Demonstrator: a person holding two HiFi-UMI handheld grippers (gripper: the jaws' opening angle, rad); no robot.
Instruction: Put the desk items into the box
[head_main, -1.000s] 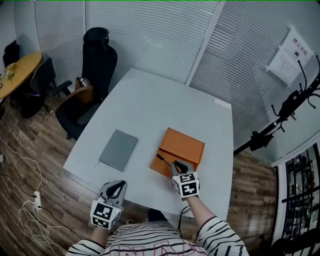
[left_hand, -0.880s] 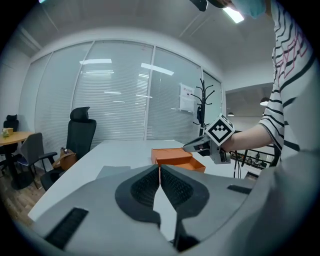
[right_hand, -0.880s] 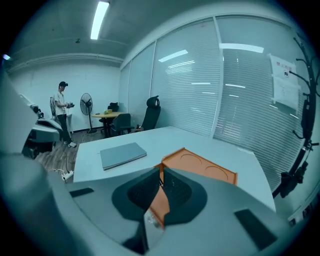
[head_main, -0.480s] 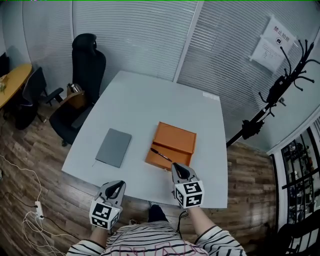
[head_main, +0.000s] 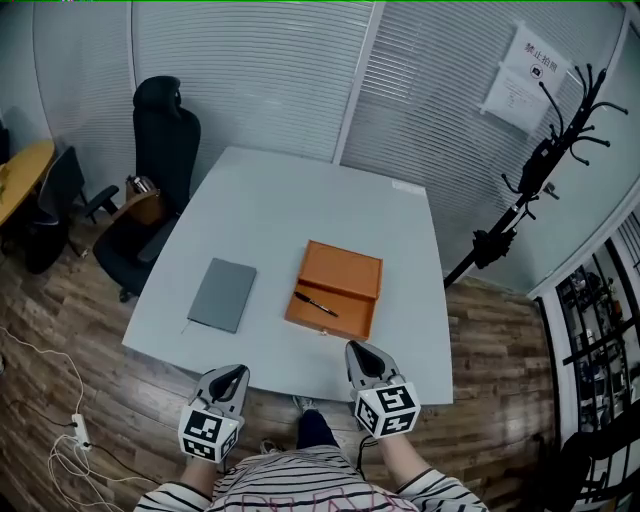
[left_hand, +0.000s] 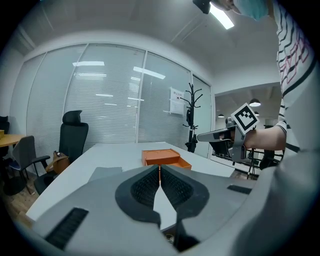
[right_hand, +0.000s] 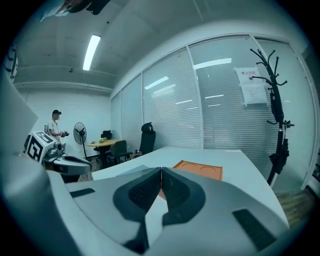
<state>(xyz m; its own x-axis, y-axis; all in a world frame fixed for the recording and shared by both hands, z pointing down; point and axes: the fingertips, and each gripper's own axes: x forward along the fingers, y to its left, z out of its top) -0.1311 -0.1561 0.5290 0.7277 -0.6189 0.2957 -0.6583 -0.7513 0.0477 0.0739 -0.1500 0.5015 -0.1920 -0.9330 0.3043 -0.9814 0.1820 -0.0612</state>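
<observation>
Striped shirt, grey left tool, right tool

Head view looks steeply down; both gripper views share the orange box.

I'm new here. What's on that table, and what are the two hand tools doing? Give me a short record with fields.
Table: white, in an office
Orange box: towards the table's near edge
Pen: dark, lying in the box's nearer part
Notebook: grey, closed, left of the box and apart from it
Left gripper: fingers together, holding nothing
Right gripper: fingers together, holding nothing
</observation>
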